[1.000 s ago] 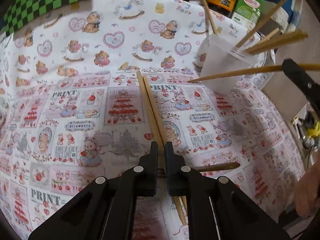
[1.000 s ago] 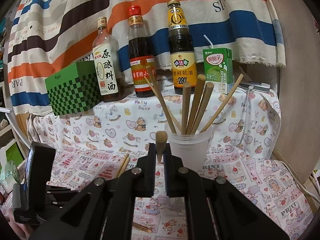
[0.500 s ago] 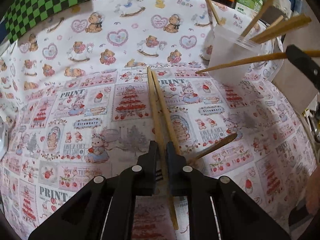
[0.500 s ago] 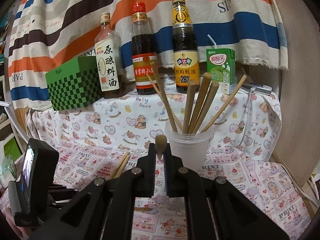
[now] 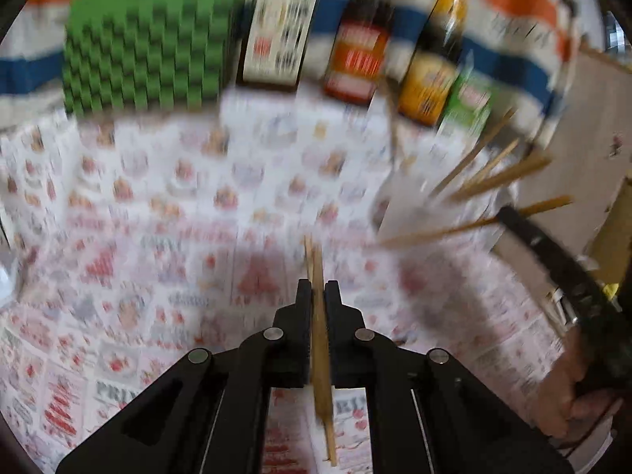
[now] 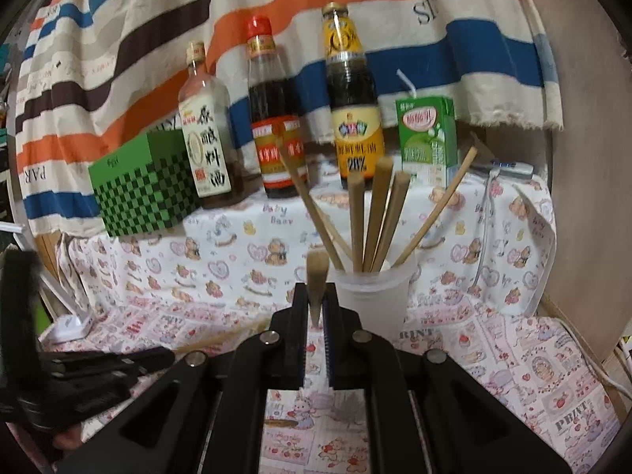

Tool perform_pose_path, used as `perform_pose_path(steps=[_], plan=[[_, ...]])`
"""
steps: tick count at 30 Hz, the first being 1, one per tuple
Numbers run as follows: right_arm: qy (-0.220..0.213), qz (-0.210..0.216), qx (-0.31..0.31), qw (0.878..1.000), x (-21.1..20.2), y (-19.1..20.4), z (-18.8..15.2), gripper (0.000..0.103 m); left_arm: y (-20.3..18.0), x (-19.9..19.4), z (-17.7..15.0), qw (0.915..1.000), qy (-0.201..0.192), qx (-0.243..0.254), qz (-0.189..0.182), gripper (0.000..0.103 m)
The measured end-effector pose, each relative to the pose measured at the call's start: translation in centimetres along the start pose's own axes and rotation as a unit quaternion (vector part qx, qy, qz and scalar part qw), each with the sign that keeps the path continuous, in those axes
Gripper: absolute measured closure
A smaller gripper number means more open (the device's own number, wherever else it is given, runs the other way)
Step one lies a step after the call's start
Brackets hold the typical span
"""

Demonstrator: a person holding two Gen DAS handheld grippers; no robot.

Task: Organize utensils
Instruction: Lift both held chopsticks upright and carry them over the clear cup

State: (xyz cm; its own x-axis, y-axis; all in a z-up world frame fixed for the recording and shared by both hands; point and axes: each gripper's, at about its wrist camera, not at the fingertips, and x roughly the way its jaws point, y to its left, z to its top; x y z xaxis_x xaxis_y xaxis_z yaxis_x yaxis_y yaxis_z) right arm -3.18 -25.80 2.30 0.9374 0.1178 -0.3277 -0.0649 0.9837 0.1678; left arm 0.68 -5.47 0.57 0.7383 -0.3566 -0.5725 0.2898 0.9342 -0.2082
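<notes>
Two chopsticks (image 5: 318, 335) are clamped between the fingers of the left tool (image 5: 314, 296), which have just been closing on them; the view from this tool is blurred. One more chopstick (image 6: 317, 280) is pinched in the right tool (image 6: 314, 300), its thick end pointing forward. Just behind it stands the plastic cup (image 6: 371, 296) on the printed cloth of the surface (image 6: 513, 355), with several chopsticks leaning inside. Three sauce bottles (image 6: 276, 126), a green carton (image 6: 426, 138) and a checkered box (image 6: 142, 185) stand at the back.
</notes>
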Motion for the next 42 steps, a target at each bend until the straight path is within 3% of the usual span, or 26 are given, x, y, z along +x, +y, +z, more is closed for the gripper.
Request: perform_pose_path(steps=[5, 17, 21, 27, 32, 42], plan=[[-0.023, 0.009, -0.005, 1.0, -0.9, 0.1, 0.6, 0.097, 0.5, -2.7, 0.9, 0.9976, -0.069, -0.002, -0.005, 0.098], [-0.029, 0.003, -0.025, 0.999, -0.9, 0.4, 0.5, 0.097, 0.8, -2.8, 1.1, 0.9972, -0.075, -0.002, 0.006, 0.098], [-0.034, 0.023, -0.001, 0.999, -1.8, -0.7, 1.6, 0.097, 0.5, -3.1, 1.1, 0.9964, -0.085, 0.007, 0.004, 0.098], [-0.134, 0.022, 0.051, 0.989, -6.4, -3.7, 4.2, 0.097, -0.4, -4.5, 1.0, 0.9924, -0.12, 0.028, 0.003, 0.098], [-0.18, 0.035, 0.113, 0.977, -7.4, -6.4, 4.5, 0.097, -0.8, -5.1, 0.8, 0.9896, -0.14, 0.032, -0.003, 0.098], [-0.235, -0.028, 0.075, 0.969, -7.5, -5.9, 3.9, 0.097, -0.4, -5.2, 0.8, 0.9882, -0.152, 0.018, -0.002, 0.098]])
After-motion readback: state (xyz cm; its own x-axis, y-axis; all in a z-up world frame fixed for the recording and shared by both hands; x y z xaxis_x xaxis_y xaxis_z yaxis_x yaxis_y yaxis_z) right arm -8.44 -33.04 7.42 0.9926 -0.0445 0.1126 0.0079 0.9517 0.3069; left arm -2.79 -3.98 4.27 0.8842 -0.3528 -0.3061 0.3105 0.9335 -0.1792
